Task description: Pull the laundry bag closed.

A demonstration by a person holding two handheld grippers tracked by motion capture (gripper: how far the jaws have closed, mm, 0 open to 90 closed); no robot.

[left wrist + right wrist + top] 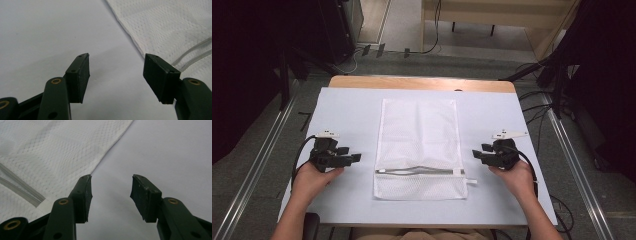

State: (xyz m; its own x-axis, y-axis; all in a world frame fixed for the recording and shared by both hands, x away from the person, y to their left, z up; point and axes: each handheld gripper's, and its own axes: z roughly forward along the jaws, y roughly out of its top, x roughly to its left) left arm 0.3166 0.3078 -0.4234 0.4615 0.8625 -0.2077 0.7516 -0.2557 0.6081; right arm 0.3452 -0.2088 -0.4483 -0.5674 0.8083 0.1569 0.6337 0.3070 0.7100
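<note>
Writing: none legible on the bag or the grippers.
Left gripper (354, 158): held low near the tabletop's left edge, pointing right toward the bag; jaws apart, nothing between them.
Mesh bag (419, 145): white, flat at the tabletop's centre, zipper (419, 171) near its front end; contents cannot be told.
Right gripper (476, 154): near the right edge, pointing left; jaws apart, released, just beside the bag's edge.

Even overhead light, dim surroundings, slightly soft.
</note>
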